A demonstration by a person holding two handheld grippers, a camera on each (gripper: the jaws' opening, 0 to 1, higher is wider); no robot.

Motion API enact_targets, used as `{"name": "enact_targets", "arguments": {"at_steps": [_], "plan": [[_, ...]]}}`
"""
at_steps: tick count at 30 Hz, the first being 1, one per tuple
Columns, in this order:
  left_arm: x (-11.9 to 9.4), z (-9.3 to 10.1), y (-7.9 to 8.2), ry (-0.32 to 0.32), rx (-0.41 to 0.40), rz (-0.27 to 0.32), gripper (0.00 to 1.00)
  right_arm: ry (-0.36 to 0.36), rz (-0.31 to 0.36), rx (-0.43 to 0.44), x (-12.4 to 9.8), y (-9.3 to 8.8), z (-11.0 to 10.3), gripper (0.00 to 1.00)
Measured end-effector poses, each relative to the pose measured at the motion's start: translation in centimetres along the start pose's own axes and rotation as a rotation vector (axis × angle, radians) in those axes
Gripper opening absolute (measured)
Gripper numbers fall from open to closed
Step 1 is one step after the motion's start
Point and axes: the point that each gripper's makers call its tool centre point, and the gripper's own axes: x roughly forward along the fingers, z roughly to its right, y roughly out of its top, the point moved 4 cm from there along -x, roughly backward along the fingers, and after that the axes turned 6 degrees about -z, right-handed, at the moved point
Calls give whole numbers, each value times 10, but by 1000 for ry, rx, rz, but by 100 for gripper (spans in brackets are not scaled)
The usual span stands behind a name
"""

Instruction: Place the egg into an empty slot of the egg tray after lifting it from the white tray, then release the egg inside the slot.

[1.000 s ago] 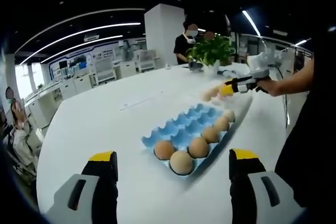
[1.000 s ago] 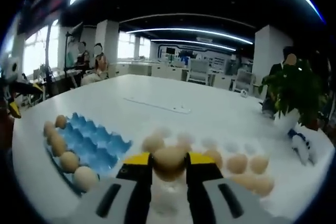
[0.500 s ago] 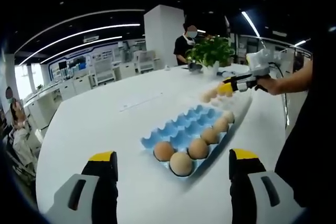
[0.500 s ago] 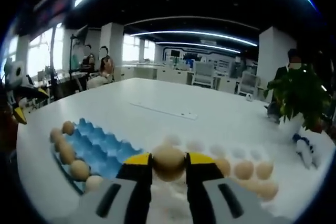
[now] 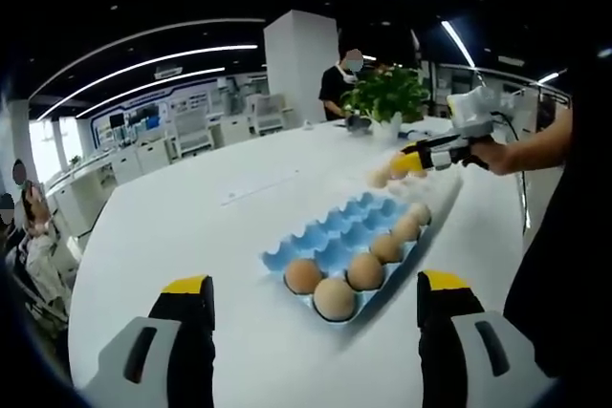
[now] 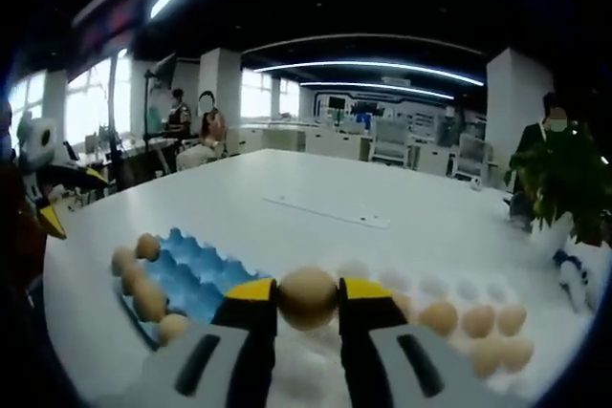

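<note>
Right claw [image 6: 307,305] is clenched on the egg [image 6: 307,297], held clear above the white tray [image 6: 449,332]. Blue egg tray [image 6: 191,272] lies to the claw's left on the counter [image 6: 316,193], empty slots facing it. Left claw [image 5: 316,303] hangs released, nearer that tray.

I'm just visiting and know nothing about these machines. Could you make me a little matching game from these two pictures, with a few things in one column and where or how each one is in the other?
Things:
1. right gripper
2. left gripper
3. blue egg tray
4. potted plant

States:
A. jaws spread wide, nothing between them
B. stands at the far end of the white table
C. has a row of eggs along one edge and empty slots beside them
D. closed on an egg, held above the table

Pairs: 1-D, 2-A, 3-C, 4-B
</note>
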Motion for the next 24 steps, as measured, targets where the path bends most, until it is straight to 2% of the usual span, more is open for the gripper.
{"name": "enact_targets", "arguments": {"at_steps": [18,24], "plan": [[-1,-2,-1,14,-2,4,89,125,30,-30,23,21,-48,24],[0,0,-2,5,-5,-3,88,181,41,-35,33,27,-73,24]]}}
